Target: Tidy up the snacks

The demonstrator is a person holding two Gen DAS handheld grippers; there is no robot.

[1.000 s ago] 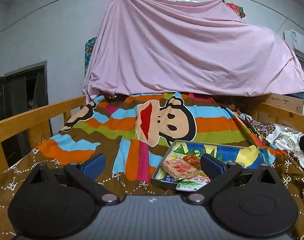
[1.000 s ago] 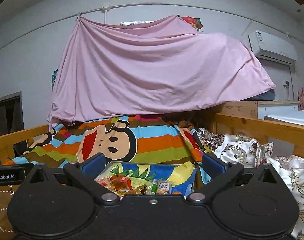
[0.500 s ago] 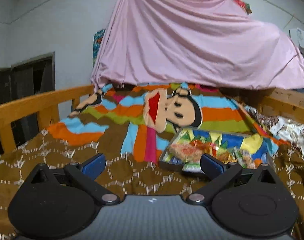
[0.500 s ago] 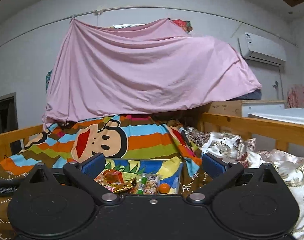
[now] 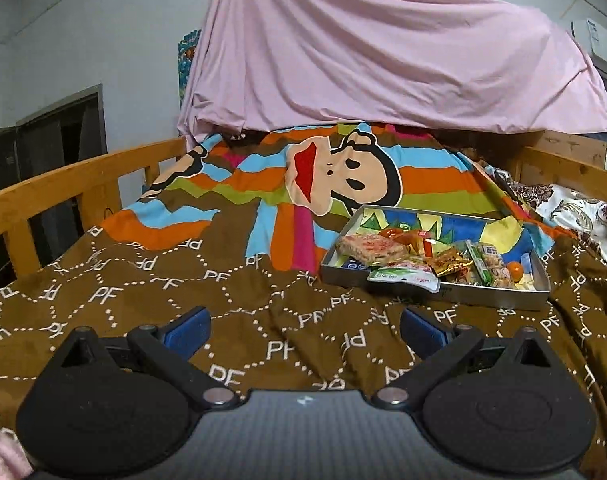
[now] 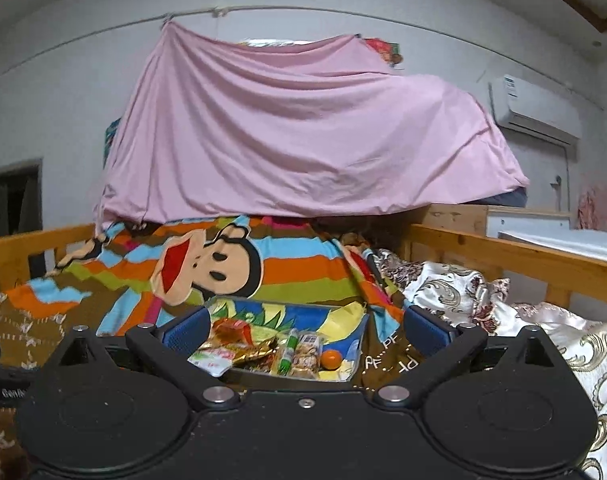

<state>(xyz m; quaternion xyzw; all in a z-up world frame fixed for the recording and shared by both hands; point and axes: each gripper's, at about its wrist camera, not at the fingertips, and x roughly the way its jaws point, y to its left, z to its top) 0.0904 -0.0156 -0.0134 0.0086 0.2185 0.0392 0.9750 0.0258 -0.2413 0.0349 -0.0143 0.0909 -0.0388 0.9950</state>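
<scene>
While both grippers hang with jaws apart and empty, the tray (image 5: pixel 435 294) of snacks (image 5: pixel 423 258) lies on the blanket (image 5: pixel 223 280), ahead and right of the left gripper (image 5: pixel 305 330). The right gripper (image 6: pixel 305 330) looks close to the tray's near edge, perhaps above it. Wooden rails (image 5: pixel 63 196) border the bed.

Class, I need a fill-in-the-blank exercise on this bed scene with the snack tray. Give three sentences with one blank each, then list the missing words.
1. The snacks lie in a shallow metal tray that rests on the ____.
2. The small round fruit in the tray is coloured ____.
3. The left gripper and the right gripper both have their jaws ____, holding nothing.

Missing words: bed; orange; open
</scene>
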